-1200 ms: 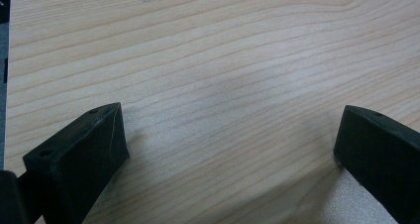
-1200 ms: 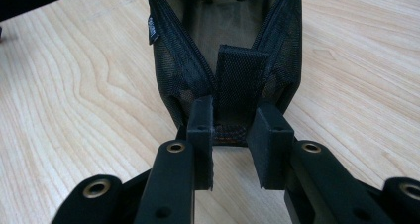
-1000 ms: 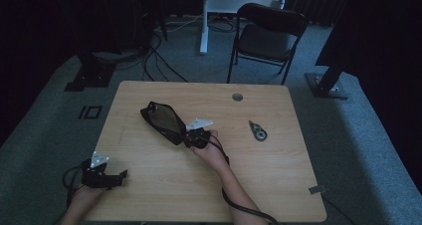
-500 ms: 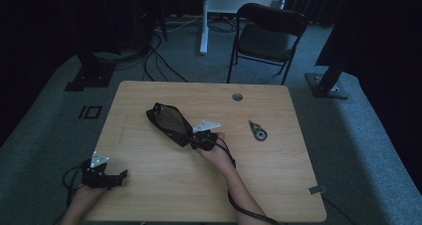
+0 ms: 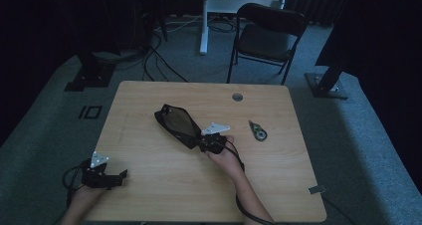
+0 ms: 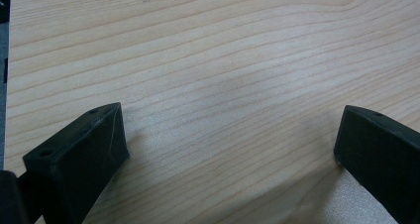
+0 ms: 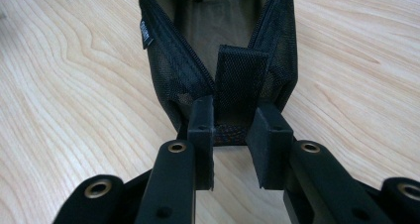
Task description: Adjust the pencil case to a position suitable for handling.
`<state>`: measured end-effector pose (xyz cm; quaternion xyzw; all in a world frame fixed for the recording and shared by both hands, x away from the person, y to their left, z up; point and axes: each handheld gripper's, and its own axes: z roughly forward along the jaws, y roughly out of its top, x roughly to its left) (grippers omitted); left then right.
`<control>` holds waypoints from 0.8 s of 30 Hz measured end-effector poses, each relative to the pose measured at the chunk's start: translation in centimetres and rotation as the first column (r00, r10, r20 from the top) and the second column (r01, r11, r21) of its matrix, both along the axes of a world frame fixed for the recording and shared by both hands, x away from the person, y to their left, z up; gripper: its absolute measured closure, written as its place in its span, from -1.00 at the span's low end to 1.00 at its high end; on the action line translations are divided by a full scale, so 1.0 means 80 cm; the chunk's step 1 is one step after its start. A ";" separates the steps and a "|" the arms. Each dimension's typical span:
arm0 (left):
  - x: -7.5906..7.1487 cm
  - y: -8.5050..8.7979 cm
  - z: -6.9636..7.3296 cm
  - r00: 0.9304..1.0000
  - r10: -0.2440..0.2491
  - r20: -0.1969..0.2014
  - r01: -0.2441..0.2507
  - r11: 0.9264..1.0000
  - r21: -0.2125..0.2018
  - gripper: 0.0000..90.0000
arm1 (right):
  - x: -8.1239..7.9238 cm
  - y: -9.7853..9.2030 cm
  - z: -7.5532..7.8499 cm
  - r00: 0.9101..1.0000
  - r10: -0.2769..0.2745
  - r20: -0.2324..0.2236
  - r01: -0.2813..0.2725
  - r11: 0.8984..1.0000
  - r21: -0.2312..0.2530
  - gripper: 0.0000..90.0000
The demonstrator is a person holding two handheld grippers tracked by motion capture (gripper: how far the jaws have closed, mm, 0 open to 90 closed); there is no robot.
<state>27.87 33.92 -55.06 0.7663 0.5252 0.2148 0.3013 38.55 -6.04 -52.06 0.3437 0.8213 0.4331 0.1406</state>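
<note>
Worktop [image 5: 149, 100] mostly bare wood. Main obstacle: open black mesh pouch [image 5: 176, 125] lying diagonally near the centre, w/ the right gripper [image 5: 203, 144] clamped on its near end tab and that forearm running back to the near edge, so the centre-to-near-edge lane is blocked. Small tape dispenser [image 5: 258, 131] sits right of the pouch, apart from it; gap between them passable. Left gripper [image 5: 118, 177] rests at the near left corner, jaws wide apart over bare wood. Free room: whole far edge strip, left side betw. pouch and left edge, near right corner. Cable grommet [image 5: 237, 97] near far edge is flush. Chair [image 5: 268, 38] stands beyond the far edge.
</note>
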 end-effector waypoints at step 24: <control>0.000 0.000 0.000 1.000 0.000 0.001 0.000 1.000 0.000 -1.00 | -0.027 -0.076 -0.001 0.994 -0.109 0.011 0.109 0.994 -0.006 0.62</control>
